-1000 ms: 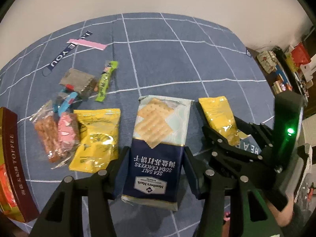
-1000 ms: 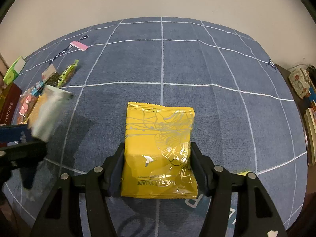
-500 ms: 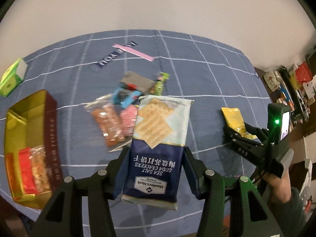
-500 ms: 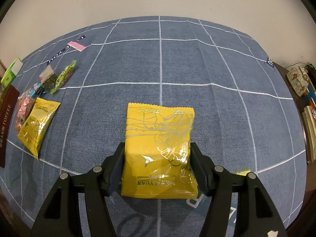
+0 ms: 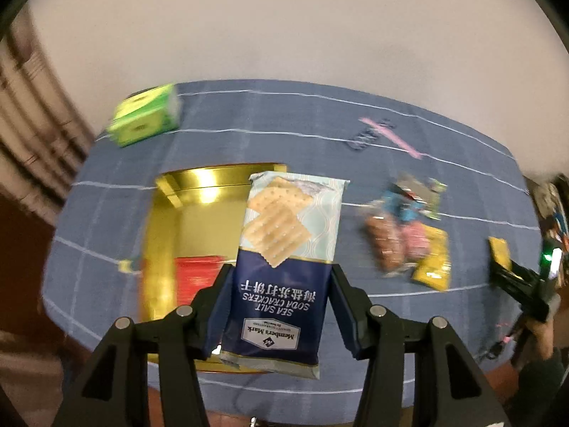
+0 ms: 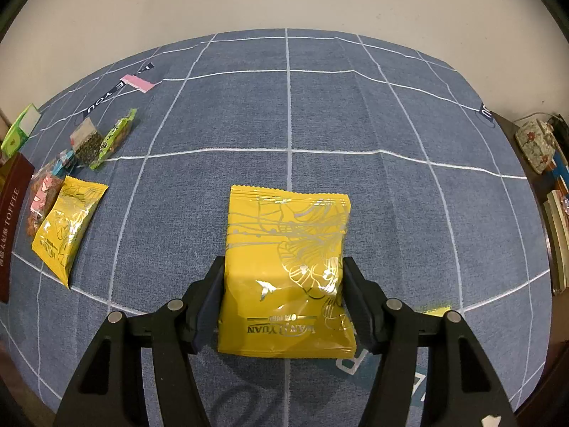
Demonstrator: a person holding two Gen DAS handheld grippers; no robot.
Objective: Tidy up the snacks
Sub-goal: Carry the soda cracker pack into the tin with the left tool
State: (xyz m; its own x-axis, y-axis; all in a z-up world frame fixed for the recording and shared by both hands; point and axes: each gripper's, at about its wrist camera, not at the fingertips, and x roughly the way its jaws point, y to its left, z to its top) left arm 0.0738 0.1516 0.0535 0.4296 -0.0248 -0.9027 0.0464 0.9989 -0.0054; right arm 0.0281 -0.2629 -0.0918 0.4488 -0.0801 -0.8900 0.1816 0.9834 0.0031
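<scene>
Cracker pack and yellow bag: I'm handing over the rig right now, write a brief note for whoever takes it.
Left hand-held gripper: shut on the cracker pack, held over the gold tin.
Right hand-held gripper: shut on a yellow bag above the blue cloth.
Done: a red packet lies in the tin.
Left: put both held items in the tin, then the second yellow bag and the small snacks beside it.
</scene>
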